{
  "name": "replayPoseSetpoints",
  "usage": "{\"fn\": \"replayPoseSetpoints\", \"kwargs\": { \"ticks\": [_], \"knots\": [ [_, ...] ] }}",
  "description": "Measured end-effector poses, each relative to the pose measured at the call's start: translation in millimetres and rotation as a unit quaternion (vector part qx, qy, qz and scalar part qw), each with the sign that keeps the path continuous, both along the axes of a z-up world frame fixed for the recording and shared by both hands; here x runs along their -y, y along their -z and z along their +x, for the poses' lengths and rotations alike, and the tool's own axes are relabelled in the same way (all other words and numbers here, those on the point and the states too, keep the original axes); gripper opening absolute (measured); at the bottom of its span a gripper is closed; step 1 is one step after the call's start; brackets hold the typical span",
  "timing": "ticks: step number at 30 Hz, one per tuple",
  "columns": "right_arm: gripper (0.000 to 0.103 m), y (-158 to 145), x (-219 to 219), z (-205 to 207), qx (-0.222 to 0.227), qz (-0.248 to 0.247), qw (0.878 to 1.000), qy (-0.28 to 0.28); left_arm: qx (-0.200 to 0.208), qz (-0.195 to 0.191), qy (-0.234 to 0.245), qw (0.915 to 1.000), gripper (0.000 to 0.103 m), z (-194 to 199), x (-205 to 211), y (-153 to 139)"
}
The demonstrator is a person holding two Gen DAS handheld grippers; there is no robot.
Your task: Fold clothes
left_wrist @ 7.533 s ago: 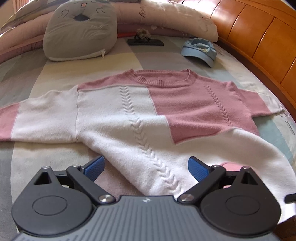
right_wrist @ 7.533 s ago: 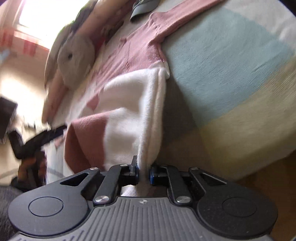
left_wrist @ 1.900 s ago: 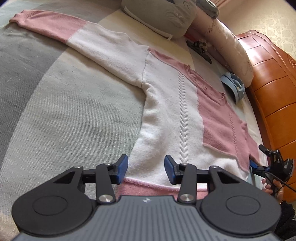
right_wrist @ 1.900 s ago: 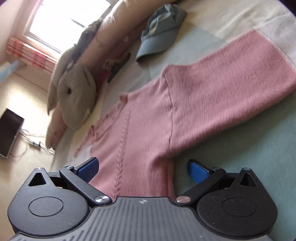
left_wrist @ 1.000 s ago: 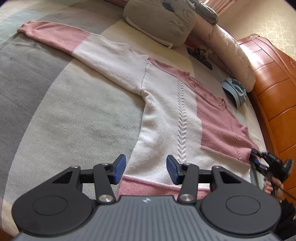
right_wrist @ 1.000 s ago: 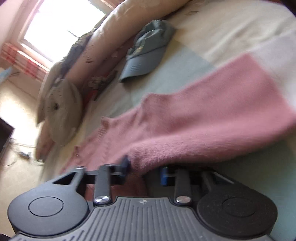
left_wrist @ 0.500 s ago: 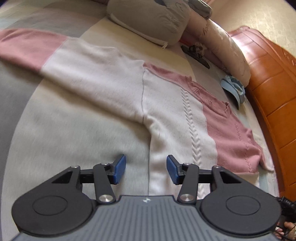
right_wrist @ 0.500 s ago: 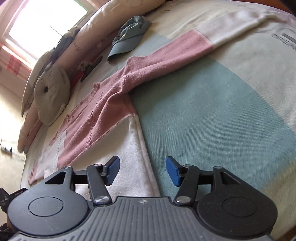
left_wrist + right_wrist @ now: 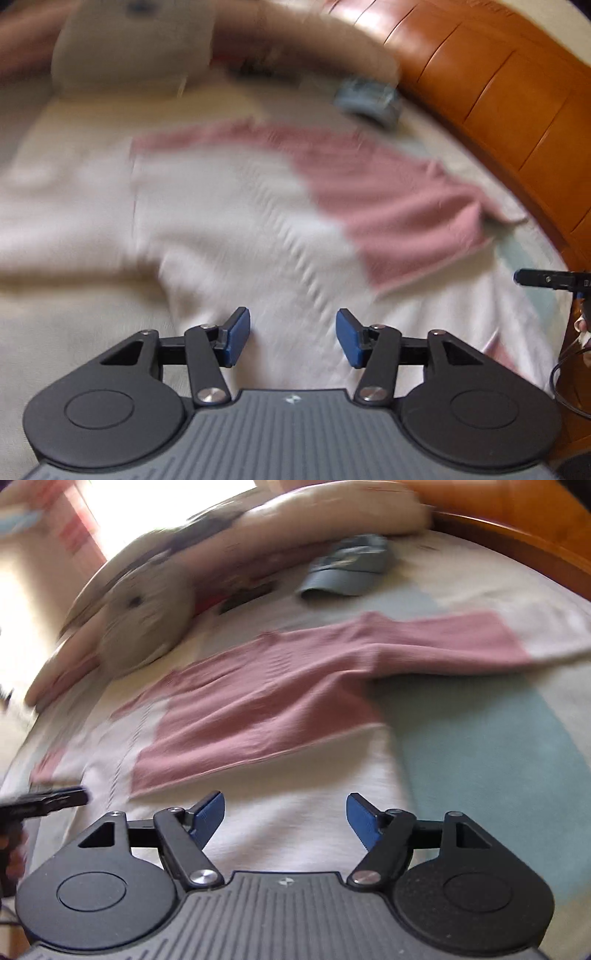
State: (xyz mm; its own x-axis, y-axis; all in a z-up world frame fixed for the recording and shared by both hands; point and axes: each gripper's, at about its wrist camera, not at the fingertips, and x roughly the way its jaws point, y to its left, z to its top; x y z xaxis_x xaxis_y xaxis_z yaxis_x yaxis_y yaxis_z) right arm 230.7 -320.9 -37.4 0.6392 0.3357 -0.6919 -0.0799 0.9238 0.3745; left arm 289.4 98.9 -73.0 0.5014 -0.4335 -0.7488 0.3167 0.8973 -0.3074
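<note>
Sweater [image 9: 236,221] lies spread flat; I hold both claws, left [image 9: 291,338] and right [image 9: 285,818], agape, empty; a shallow pinch could slip off.

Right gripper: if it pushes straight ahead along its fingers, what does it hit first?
Likely the sweater: the open right gripper points over its white lower body toward the pink panel. Depth is unclear in the blur.

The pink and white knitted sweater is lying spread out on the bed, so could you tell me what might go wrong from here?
1. Both views are motion-blurred, so a grasp on the pink and white knitted sweater may miss the hem.
2. The left hand-held gripper and right hand-held gripper are open over thick knit and might also pinch the striped bedspread.
</note>
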Motion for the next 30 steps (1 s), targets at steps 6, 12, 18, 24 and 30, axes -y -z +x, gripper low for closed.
{"fn": "replayPoseSetpoints", "kwargs": {
  "ticks": [6, 12, 18, 24, 30],
  "knots": [
    [0.083, 20.1, -7.4, -24.7, -0.034, -0.063, 0.996, -0.051, -0.004, 0.045, 0.014, 0.9989, 0.056, -30.4, -31.6, -11.8],
    [0.085, 8.4, -35.3, -26.9, -0.014, -0.159, 0.984, -0.076, 0.052, 0.050, 0.017, 0.9973, 0.072, -24.3, -13.1, -40.0],
    [0.087, 18.8, -87.3, 1.0, 0.000, -0.150, 0.979, -0.136, 0.044, 0.074, 0.038, 0.9956, 0.077, -13.5, 34.3, -19.6],
    [0.103, 13.8, -72.2, -31.3, 0.024, -0.154, 0.980, -0.126, 0.051, 0.128, 0.010, 0.9904, 0.081, -64.4, 31.3, -3.7],
    [0.103, 8.8, -57.2, -63.6, 0.047, -0.158, 0.979, -0.116, 0.081, 0.162, 0.003, 0.9835, 0.081, -102.4, 40.6, -30.0]
  ]
}}
